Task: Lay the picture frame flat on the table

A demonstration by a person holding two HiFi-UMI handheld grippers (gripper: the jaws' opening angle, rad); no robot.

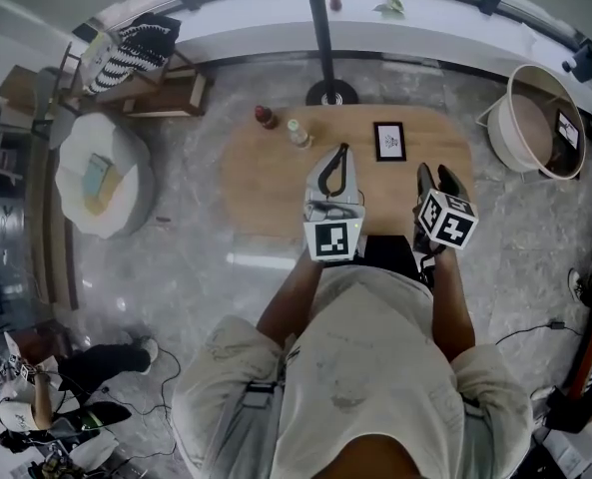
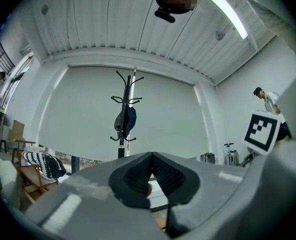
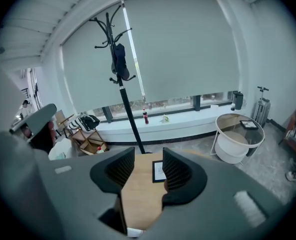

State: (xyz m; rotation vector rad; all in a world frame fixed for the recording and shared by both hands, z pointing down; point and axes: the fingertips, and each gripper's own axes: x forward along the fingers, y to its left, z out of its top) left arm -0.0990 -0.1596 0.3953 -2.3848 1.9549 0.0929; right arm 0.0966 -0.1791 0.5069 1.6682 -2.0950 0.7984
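Light wooden table (image 1: 266, 183) on a marbly floor, picture frame (image 1: 389, 140) lying face-up near its far right side, well clear of both grippers held over the near side, with the left gripper (image 1: 339, 152) jaws pressed together on nothing and the right gripper (image 1: 436, 174) jaws spread apart and empty.

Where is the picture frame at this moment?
In the head view, the picture frame is on the far right part of the wooden table, right of the pale bottle and ahead of the right claw.
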